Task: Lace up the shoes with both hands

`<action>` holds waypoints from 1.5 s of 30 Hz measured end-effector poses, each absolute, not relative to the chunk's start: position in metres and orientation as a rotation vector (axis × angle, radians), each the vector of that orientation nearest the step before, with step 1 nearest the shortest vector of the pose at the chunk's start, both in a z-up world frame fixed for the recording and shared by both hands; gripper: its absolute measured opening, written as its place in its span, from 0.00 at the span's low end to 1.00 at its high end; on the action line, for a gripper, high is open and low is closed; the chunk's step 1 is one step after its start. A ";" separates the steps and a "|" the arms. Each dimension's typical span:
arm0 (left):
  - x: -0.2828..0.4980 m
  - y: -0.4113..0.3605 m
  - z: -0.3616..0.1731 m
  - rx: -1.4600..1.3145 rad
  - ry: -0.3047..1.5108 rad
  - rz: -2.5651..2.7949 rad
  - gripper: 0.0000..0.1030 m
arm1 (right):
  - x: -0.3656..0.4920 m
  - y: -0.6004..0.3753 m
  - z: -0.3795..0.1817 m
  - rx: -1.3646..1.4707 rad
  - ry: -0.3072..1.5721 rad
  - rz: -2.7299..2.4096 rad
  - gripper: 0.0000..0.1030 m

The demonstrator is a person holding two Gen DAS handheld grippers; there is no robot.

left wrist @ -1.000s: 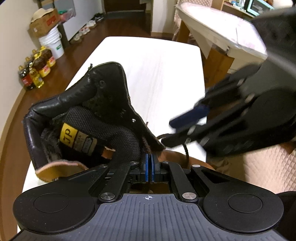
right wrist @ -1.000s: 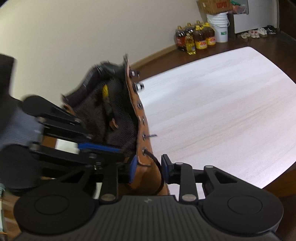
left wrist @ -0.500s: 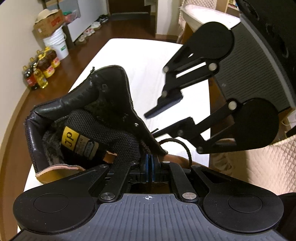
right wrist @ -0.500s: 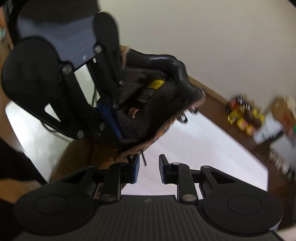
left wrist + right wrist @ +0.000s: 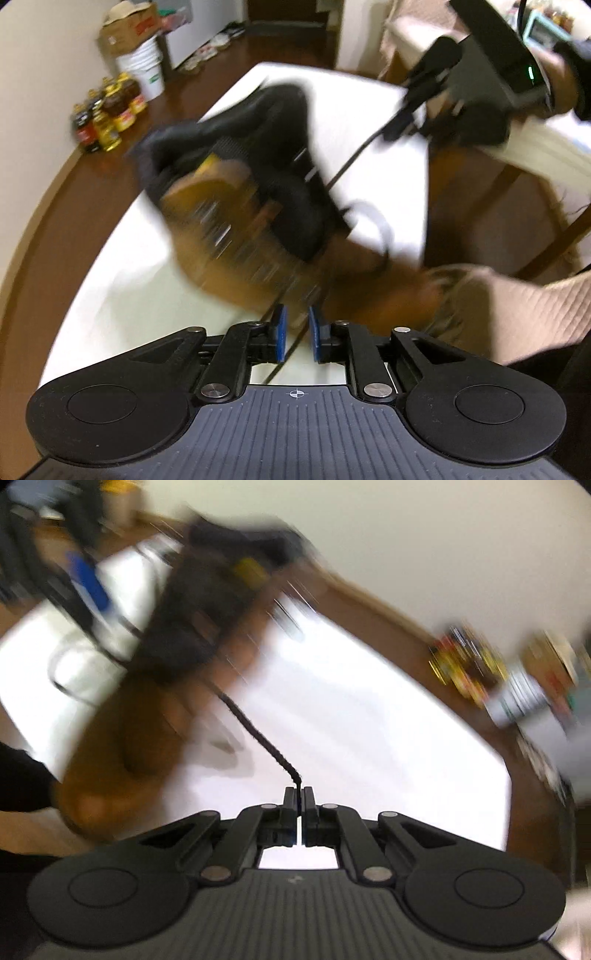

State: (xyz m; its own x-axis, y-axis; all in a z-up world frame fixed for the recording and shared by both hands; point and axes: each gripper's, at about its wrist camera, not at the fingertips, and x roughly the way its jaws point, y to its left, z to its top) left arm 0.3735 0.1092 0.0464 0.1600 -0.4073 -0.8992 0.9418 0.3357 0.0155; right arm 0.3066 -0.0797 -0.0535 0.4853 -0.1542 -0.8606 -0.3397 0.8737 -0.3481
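A brown boot [image 5: 258,229] with a black padded collar and black mesh tongue lies on the white table [image 5: 122,295], blurred by motion; it also shows in the right wrist view [image 5: 147,701]. My right gripper [image 5: 298,797] is shut on the dark lace [image 5: 258,734], which runs taut from its tips to the boot. In the left wrist view the right gripper [image 5: 399,125] is raised at the upper right with the lace [image 5: 351,158] stretched down to the boot. My left gripper [image 5: 294,325] is open just in front of the boot, and a lace strand passes between its blue pads.
Oil bottles [image 5: 107,114], a white bucket [image 5: 142,70] and a cardboard box stand on the wooden floor by the wall. A wooden table with a pale cloth [image 5: 535,140] stands to the right. Quilted beige fabric [image 5: 517,314] lies at the near right.
My right gripper has shut on the lace and pulled away up and to the right, drawing it taut. My left gripper has opened, let go of the boot and backed off.
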 end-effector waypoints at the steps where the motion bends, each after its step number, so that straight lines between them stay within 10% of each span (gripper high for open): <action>1: 0.375 0.110 0.043 0.721 0.950 -1.082 0.18 | 0.304 -0.093 -0.058 -0.521 1.109 0.057 0.02; 17: 0.355 0.081 0.016 0.990 0.760 -1.177 0.19 | 0.298 -0.183 -0.081 -0.627 1.351 -0.412 0.08; 31: 0.351 0.077 0.012 1.027 0.720 -1.170 0.20 | 0.334 -0.038 -0.065 -0.557 0.993 0.405 0.19; 36: 0.356 0.076 0.014 0.963 0.762 -1.158 0.04 | 0.352 -0.022 -0.067 -0.622 0.920 0.512 0.25; 45: 0.356 0.097 0.013 0.878 0.914 -1.142 0.02 | 0.379 -0.042 -0.076 -0.542 1.014 0.426 0.02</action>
State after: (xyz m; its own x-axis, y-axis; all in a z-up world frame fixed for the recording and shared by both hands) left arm 0.3564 0.0967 0.0132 0.1656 -0.3507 -0.9217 0.9762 0.1907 0.1028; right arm 0.3791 -0.0420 -0.0764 0.4673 0.0848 -0.8800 -0.5691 0.7906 -0.2260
